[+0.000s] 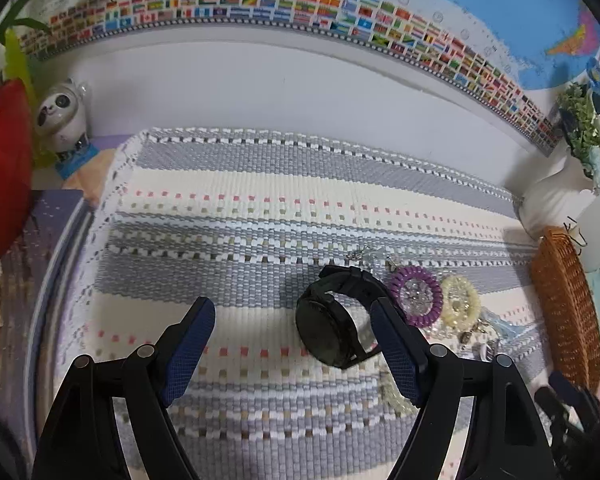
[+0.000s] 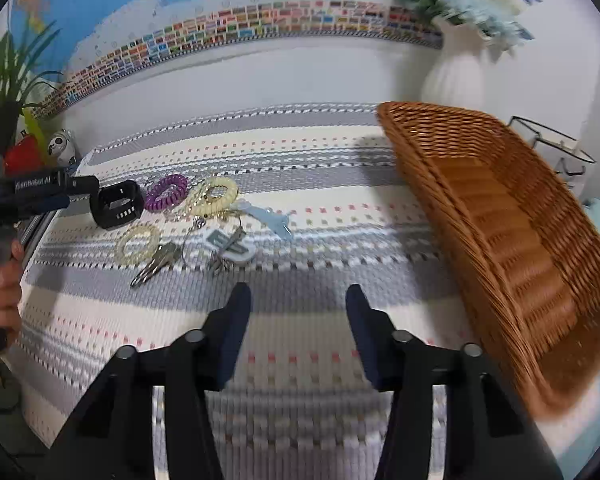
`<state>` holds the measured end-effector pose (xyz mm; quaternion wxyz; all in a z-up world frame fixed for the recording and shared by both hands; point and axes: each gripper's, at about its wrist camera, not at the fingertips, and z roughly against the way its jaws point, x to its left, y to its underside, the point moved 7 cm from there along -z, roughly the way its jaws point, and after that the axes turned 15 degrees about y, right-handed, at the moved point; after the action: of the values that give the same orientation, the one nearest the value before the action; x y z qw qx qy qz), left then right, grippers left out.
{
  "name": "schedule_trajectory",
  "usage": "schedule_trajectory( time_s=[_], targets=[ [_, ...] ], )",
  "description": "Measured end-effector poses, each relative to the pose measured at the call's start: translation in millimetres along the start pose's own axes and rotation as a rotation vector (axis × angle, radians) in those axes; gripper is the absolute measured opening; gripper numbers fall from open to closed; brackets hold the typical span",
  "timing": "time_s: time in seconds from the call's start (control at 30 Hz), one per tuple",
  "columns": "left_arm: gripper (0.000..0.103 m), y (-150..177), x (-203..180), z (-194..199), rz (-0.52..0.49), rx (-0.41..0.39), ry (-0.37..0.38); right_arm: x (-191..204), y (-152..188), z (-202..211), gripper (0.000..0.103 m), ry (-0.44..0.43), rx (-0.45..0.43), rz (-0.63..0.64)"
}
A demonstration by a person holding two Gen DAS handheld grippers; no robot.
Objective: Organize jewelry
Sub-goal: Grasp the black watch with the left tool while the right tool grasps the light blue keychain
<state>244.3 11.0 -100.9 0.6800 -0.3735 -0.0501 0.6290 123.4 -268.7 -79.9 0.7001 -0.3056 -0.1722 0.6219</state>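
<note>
1. Woven striped mat [image 1: 260,208] over the bench, under a wall map edged with rows of flags [image 1: 260,0].
2. Far left: panda figurine [image 1: 62,114] beside a red object and green leaves, at the mat's back corner.
3. Left tongs [image 1: 292,344] spread wide and low over the mat, gripping nothing; right finger [image 1: 394,354] alongside the black watch [image 1: 332,320], contact impossible to judge.
4. Seen from the right wrist view: left tongs reaching in level from the left edge, bare hand [image 2: 4,292] wrapped round the handle below.
5. Watch lying on the mat, strap looped upward, just left of a purple coil band [image 1: 416,294] and a pale yellow coil band [image 1: 460,300].
6. Nearer the right camera: second pale coil band [image 2: 138,242], keys [image 2: 156,266], a white tag and a blue charm [image 2: 276,220], clustered close.
7. Right tongs [image 2: 298,320] released, parted above bare mat, well short of the cluster.
8. Far right: wicker basket [image 2: 500,216] tipped up on its edge, white vase of blue flowers [image 2: 460,68] behind.
</note>
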Motion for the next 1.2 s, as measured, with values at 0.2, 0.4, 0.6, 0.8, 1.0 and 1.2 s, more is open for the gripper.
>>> schedule_trajectory(
  time_s=[0.2,0.4,0.6,0.8,1.0,1.2],
  targets=[
    [0.079,-1,4,-12,-0.011,0.005,0.01,5,-23,-32,0.041,-0.036,0.036,-0.011],
    [0.079,4,3,-21,0.006,0.033,0.059,7,-36,-59,0.041,-0.142,0.095,-0.003],
    [0.077,6,3,-25,0.041,0.041,0.106,17,-40,-73,0.04,-0.147,0.108,0.055],
    [0.06,11,6,-32,0.061,0.064,0.109,27,-43,-77,0.04,-0.131,0.076,0.118],
    [0.047,14,-10,-33,-0.012,0.058,0.059,40,-44,-77,0.04,-0.125,0.054,0.154],
    [0.018,14,-18,-32,-0.067,0.049,0.021,52,-41,-74,0.02,-0.123,0.032,0.197]
  ],
)
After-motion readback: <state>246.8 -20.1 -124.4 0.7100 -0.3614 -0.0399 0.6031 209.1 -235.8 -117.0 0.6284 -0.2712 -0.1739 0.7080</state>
